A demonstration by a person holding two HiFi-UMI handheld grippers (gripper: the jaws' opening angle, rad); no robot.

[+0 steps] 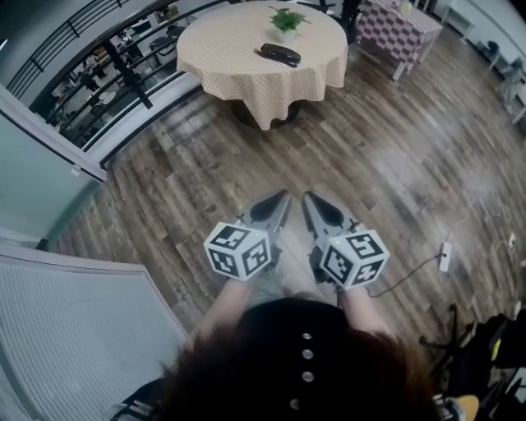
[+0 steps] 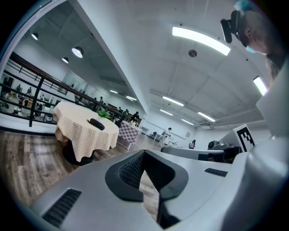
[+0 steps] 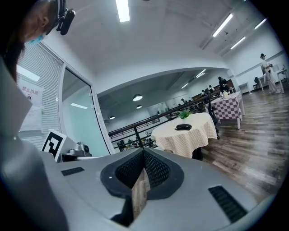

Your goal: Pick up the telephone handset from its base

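A black telephone with its handset on the base lies on a round table under a beige checked cloth, far ahead across the wood floor. It also shows as a small dark shape in the left gripper view and the right gripper view. My left gripper and right gripper are held side by side close to my body, pointing at the table and well short of it. Both are shut with nothing in them: the left gripper's tips meet, and so do the right gripper's tips.
A small green plant stands on the table behind the phone. A second table with a purple checked cloth is at the back right. A black railing runs along the left. A power strip and cable lie on the floor at right.
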